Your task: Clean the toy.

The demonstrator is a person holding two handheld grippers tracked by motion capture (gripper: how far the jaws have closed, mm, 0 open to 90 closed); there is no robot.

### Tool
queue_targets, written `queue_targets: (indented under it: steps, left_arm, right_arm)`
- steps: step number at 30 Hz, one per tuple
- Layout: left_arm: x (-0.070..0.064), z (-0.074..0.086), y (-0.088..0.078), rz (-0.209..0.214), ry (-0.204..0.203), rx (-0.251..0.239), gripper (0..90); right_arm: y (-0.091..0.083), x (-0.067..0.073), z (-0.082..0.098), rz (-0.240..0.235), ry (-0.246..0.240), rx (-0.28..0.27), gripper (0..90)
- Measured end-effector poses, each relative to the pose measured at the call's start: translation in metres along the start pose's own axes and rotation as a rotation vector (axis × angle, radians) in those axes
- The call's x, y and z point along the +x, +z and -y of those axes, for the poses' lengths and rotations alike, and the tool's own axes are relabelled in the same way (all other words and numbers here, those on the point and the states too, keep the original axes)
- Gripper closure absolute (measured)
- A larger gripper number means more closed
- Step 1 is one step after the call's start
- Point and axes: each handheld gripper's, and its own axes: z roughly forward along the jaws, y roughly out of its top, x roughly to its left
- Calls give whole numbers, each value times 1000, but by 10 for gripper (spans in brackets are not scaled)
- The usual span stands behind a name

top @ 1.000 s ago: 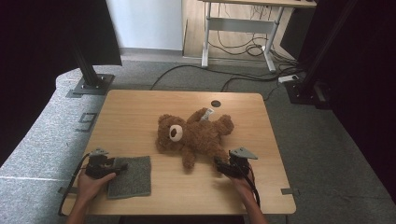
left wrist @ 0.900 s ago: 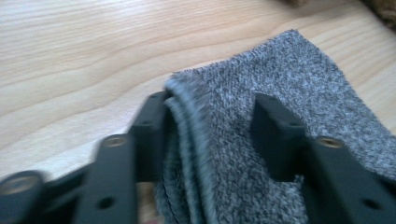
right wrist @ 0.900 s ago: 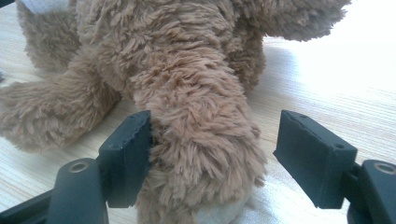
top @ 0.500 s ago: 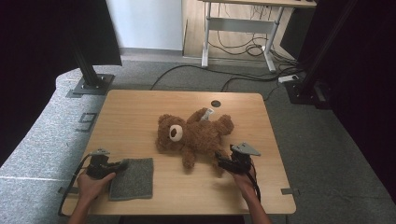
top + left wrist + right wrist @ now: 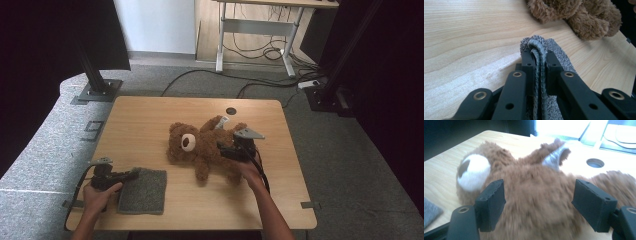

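The brown plush teddy bear (image 5: 207, 145) lies on its back near the middle of the light wooden table (image 5: 150, 115), and the right gripper (image 5: 222, 150) hangs directly over its belly. In the right gripper view the two black jaws stand wide apart, one on either side of the bear's furry trunk (image 5: 536, 202), with no pad pressing into the fur. The bear therefore lies straight ahead of and below these jaws, between them rather than off to a side.

The bear's long axis runs roughly across the table, tilted a little: its head with the white muzzle (image 5: 187, 142) points toward the person's left, and its legs trail toward the right edge. One arm sticks up toward the far side. The open jaws straddle the trunk across this axis, so a closing would likely pinch the belly from its two flanks.

The left gripper (image 5: 134, 173) is well apart from the bear, at the near left. Its jaws have just been closing and are now clamped on the folded edge of the grey fuzzy cloth square (image 5: 537, 50), which lies flat just beside the bear's head.
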Motion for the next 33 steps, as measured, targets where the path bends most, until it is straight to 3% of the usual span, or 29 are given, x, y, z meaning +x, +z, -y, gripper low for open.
queue_targets:
  steps: [5, 8, 10, 14, 18, 20, 24, 27, 33]
  left_arm:
    - [0, 0, 0, 5, 3, -1, 808]
    - [0, 0, 0, 10, 2, -6, 808]
    - [0, -1, -1, 22, -4, -15, 808]
    - [-3, -6, -2, 71, -15, -55, 811]
    - [-9, -13, 1, 116, -2, -74, 813]
    - [-13, -17, 4, 129, 7, -75, 813]
    - [-18, -23, 5, 153, 18, -86, 813]
    - [-27, -36, 4, 206, 27, -127, 814]
    - [-41, -60, 14, 246, 62, -132, 814]
  right_arm:
    - [30, -2, -18, -20, 6, 54, 229]
    - [49, -3, -17, -32, 11, 119, 226]
    - [56, -4, -13, -20, 7, 134, 228]
    - [58, -4, -3, -35, 15, 121, 318]
    - [55, -6, 8, -80, 63, 108, 390]
    - [53, -6, 10, -94, 65, 107, 411]
    - [51, -6, 14, -119, 75, 99, 439]
    - [48, -5, 18, -129, 72, 87, 446]
    - [44, -1, 22, -140, 62, 77, 459]
